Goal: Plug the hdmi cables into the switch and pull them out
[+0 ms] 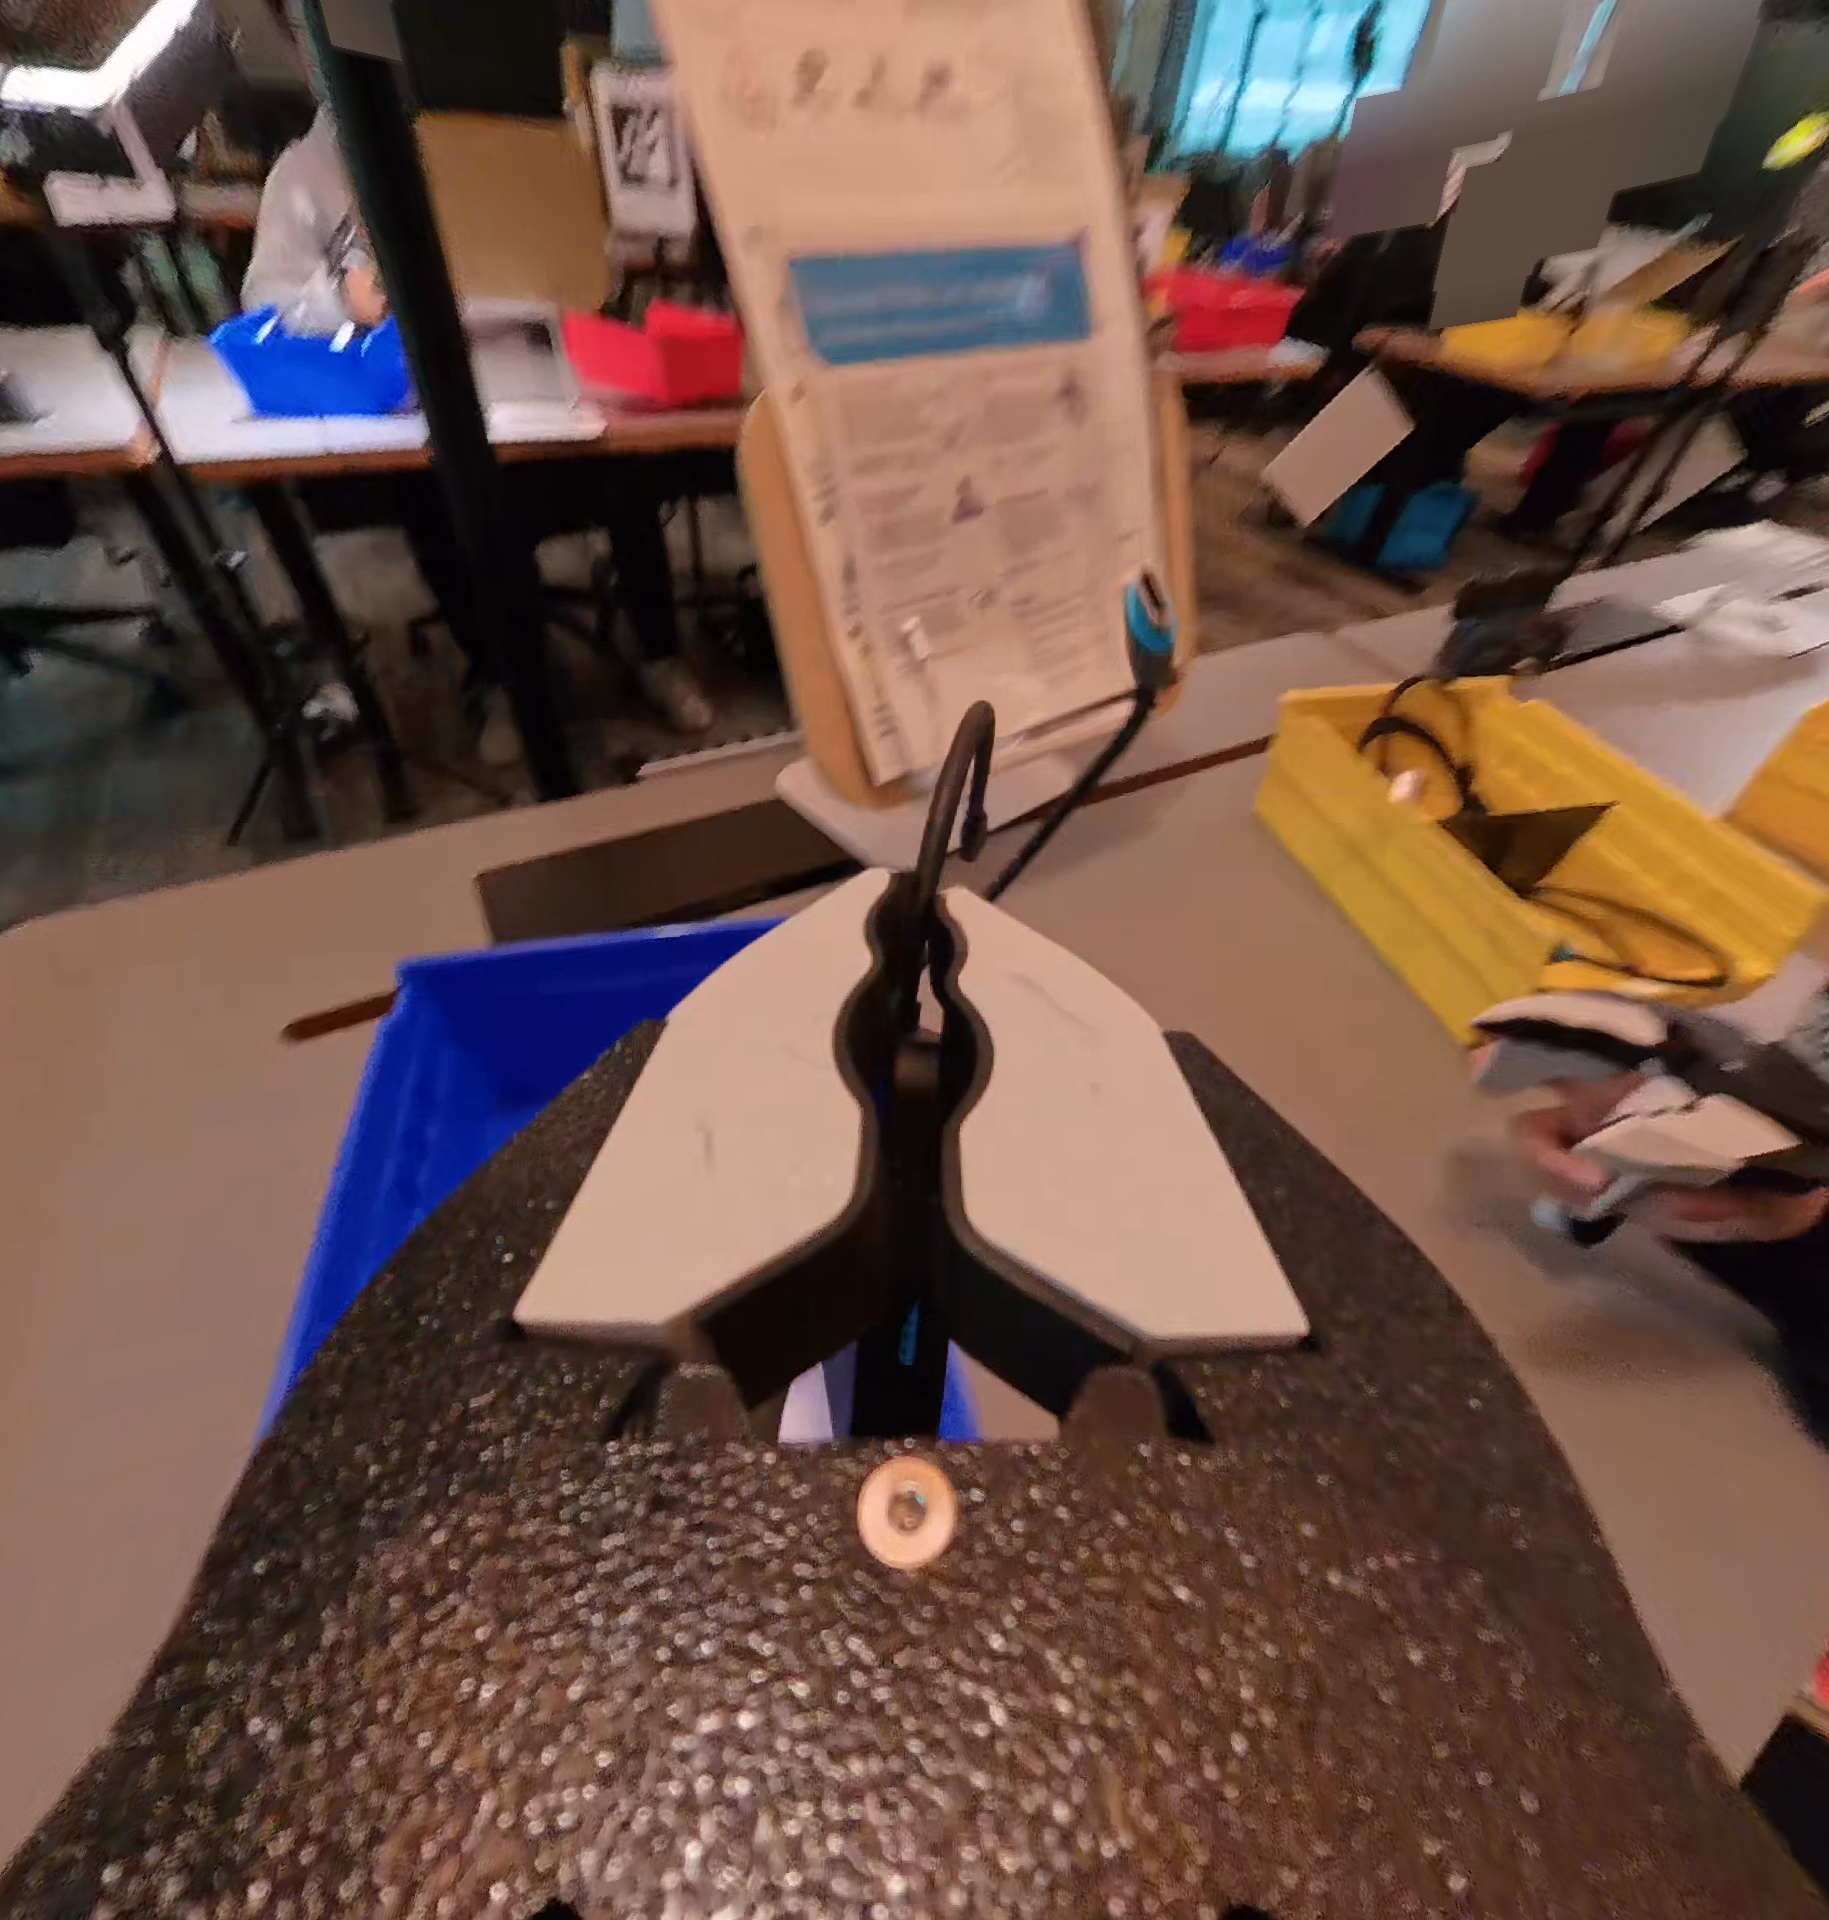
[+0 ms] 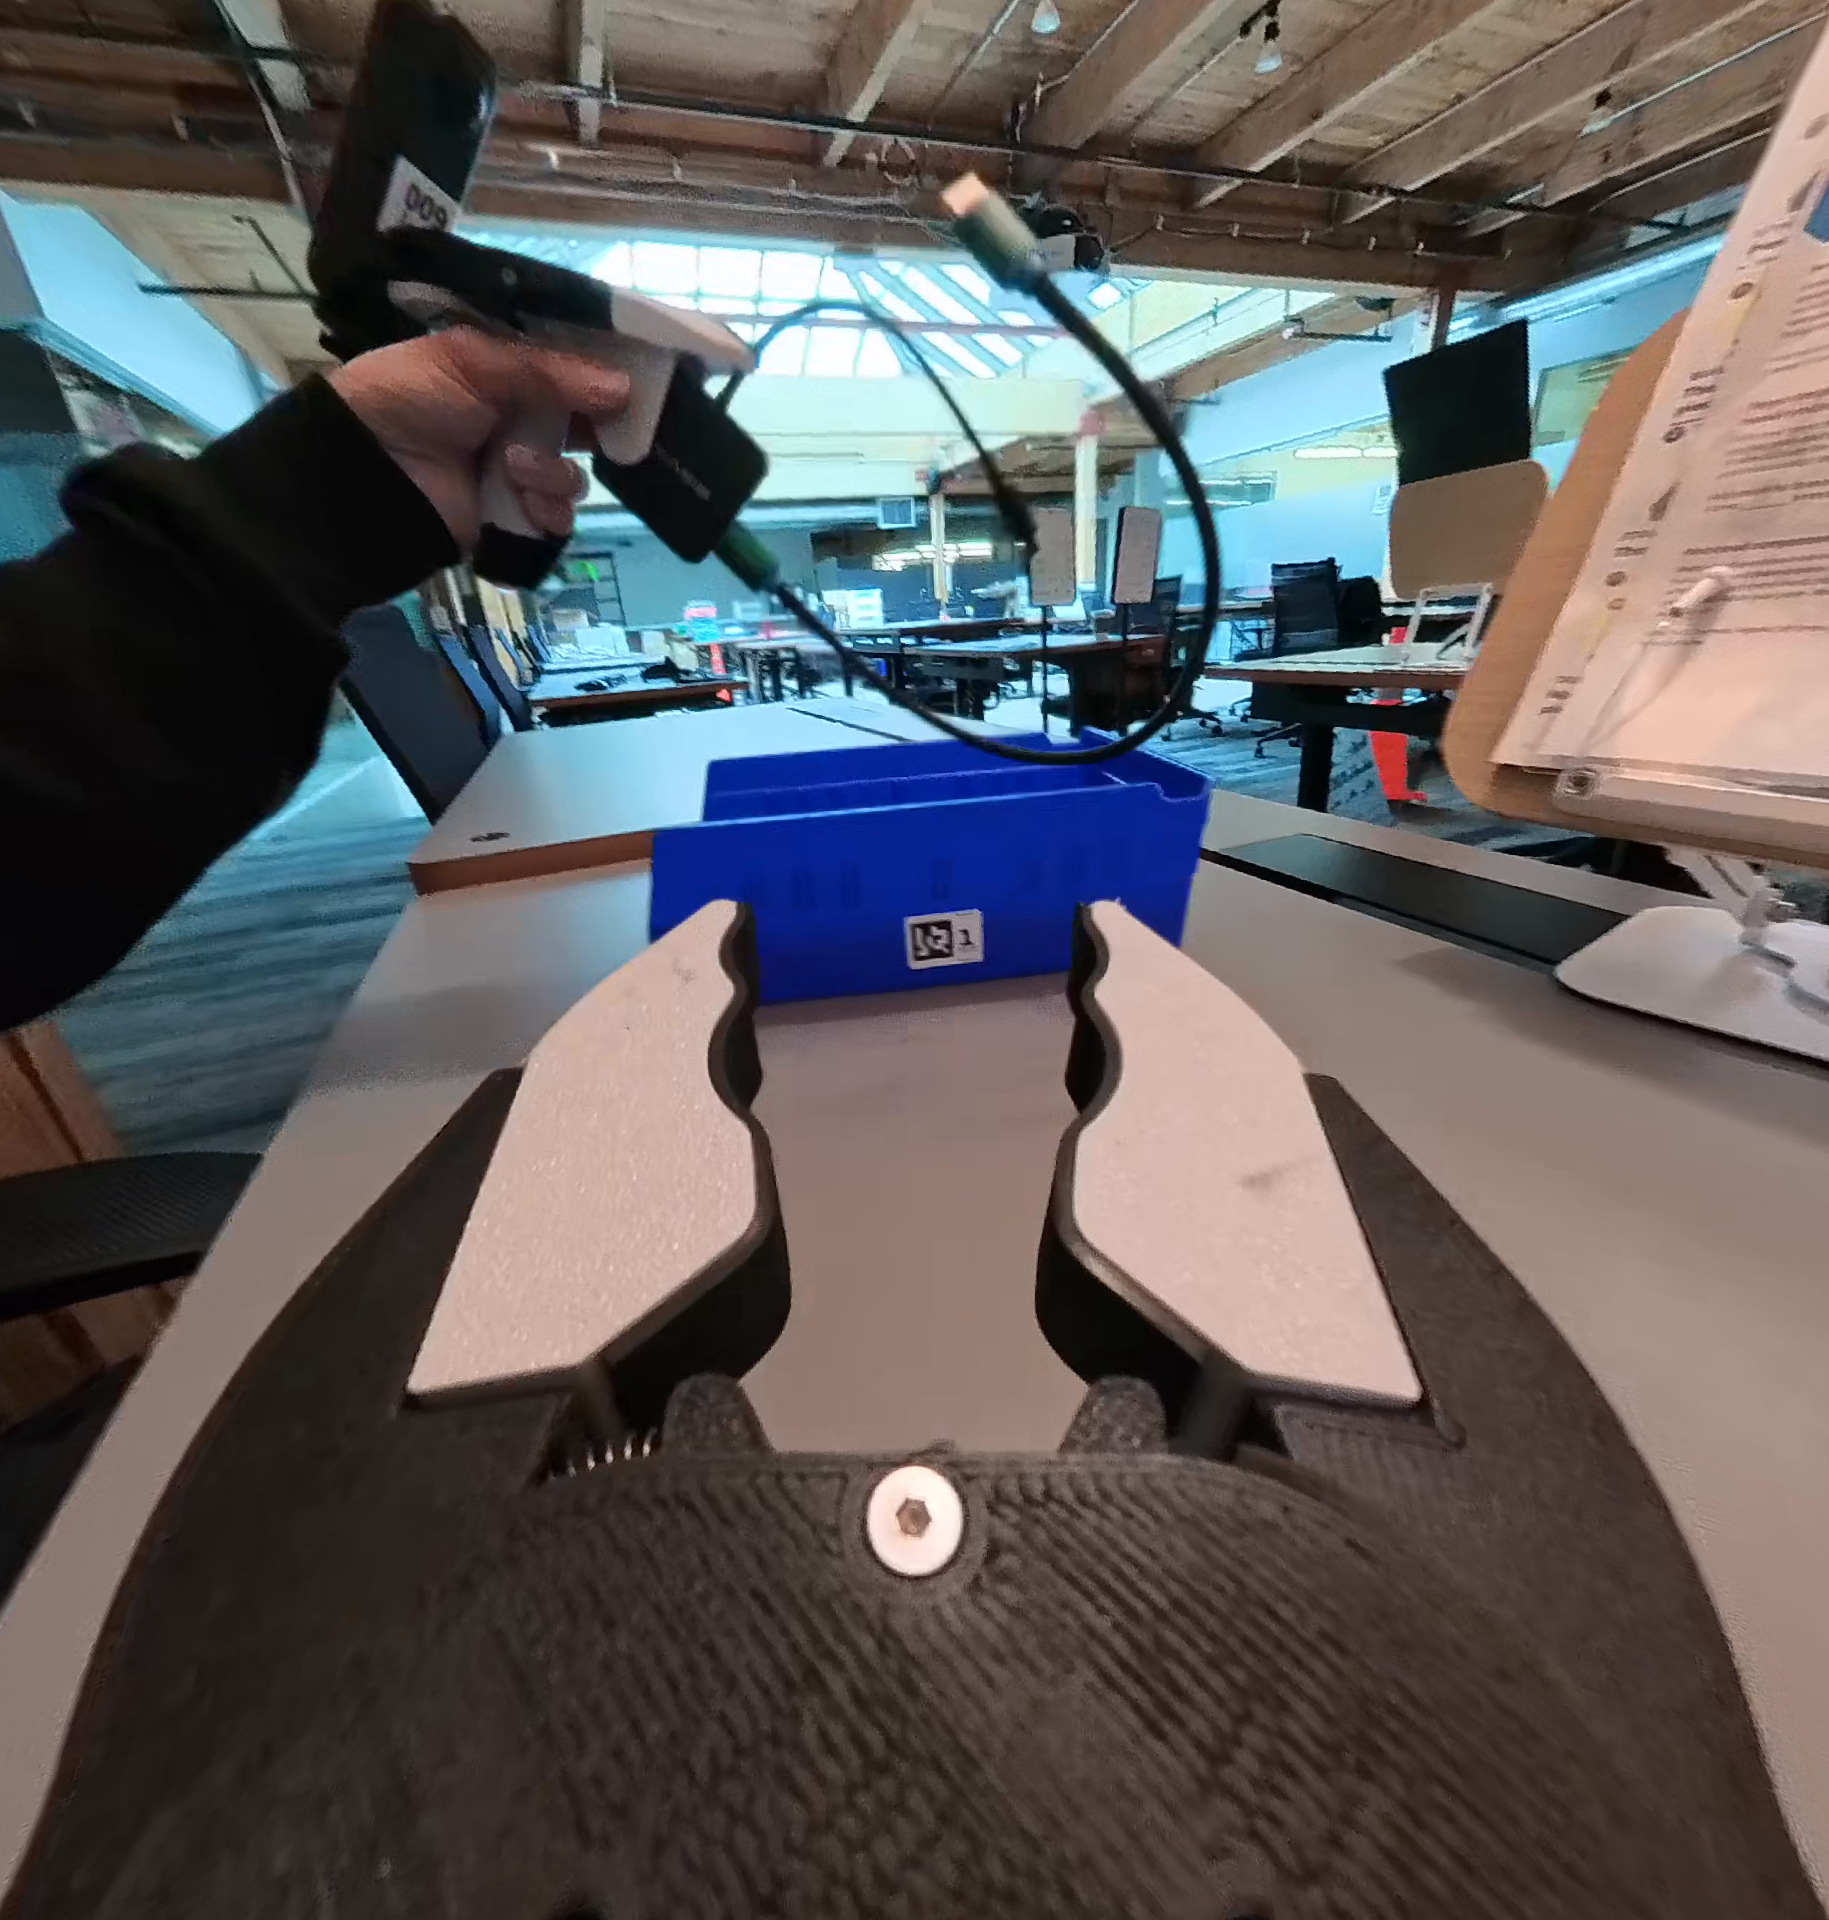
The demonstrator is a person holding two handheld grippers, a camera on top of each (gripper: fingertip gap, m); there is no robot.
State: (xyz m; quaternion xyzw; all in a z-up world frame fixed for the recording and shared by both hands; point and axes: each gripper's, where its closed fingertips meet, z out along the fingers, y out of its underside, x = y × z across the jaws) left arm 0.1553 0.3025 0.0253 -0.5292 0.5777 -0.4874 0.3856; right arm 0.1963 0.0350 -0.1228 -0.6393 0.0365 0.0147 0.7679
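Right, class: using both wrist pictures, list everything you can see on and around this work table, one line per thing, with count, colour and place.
Switch: one, black, held up in the air above the blue bin.
HDMI cable: one, black, plugged into the switch, looping to a free plug in the air.
Blue bin: one, on the grey table.
Yellow bin: one, on the table, holding black cables.
Document stand: one, wooden board with papers, at the table's far edge.
Table: one, grey.
Left hand-held gripper: one, closed on the switch.
Right hand-held gripper: one, open, empty, low over the table.
Person's hand: one, dark sleeve, gripping the left handle.
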